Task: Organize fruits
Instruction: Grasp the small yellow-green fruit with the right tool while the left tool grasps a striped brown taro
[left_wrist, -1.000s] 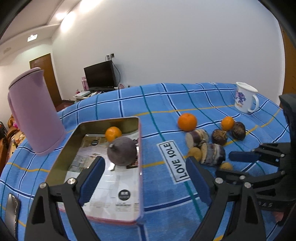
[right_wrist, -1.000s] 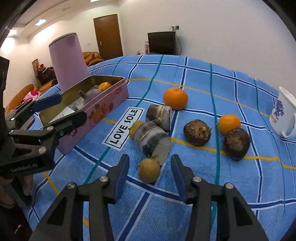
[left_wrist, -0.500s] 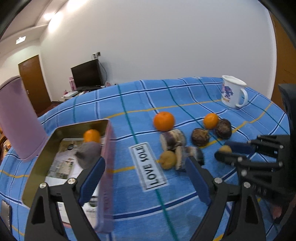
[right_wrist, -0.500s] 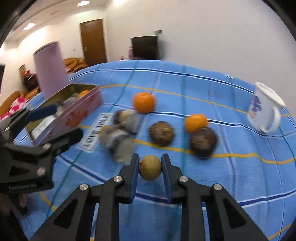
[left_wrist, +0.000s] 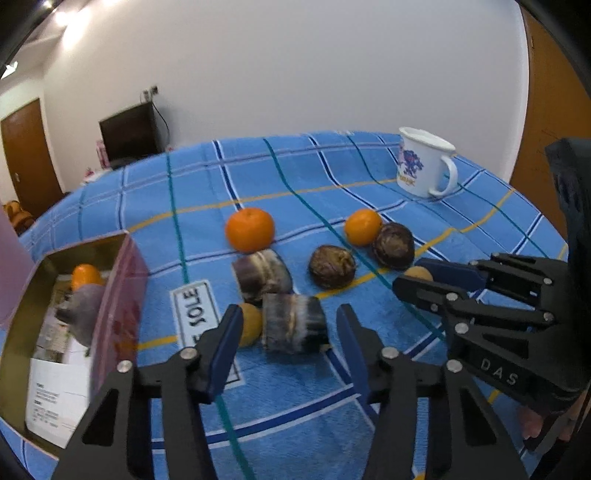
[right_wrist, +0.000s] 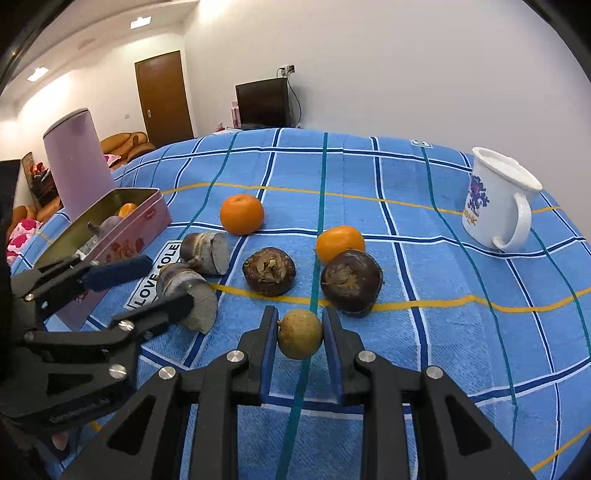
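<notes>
1. Blue checked cloth (right_wrist: 424, 229) covers the whole table; everything below sits on it.
2. Purple jug (right_wrist: 79, 166) stands upright at the far left, just behind the tin.
3. Pink tin (right_wrist: 129, 236), lid off, lies left of the fruit group. Inside: one small orange (left_wrist: 85, 276) and a grey-purple bulb (left_wrist: 86, 308), touching each other.
4. White mug (right_wrist: 495, 199) stands far right, handle toward the camera, well apart from the fruit.
5. Left gripper (left_wrist: 286, 332): jaws closing, pads not yet touching anything. A striped cut chunk (left_wrist: 293, 323) lies between the fingers, slightly beyond the tips. A small yellow fruit (left_wrist: 250, 325) sits against the chunk's left side, just beside the left finger.
6. Right gripper (right_wrist: 300, 328): jaws clamped on a small yellow-green round fruit (right_wrist: 300, 334), one pad on each side, fruit at the very tips. Whether the fruit is clear of the cloth, cannot tell.
7. Second cut chunk (right_wrist: 205, 251) lies just behind the first.
8. Large orange (right_wrist: 242, 214) sits behind the chunks.
9. Two dark brown fruits: one (right_wrist: 269, 271) mid-group, the other (right_wrist: 351, 280) to its right, touching a smaller orange (right_wrist: 340, 242) behind it.
10. Label on the cloth, "LOVE SOLE" (right_wrist: 155, 277), lies between tin and chunks.
</notes>
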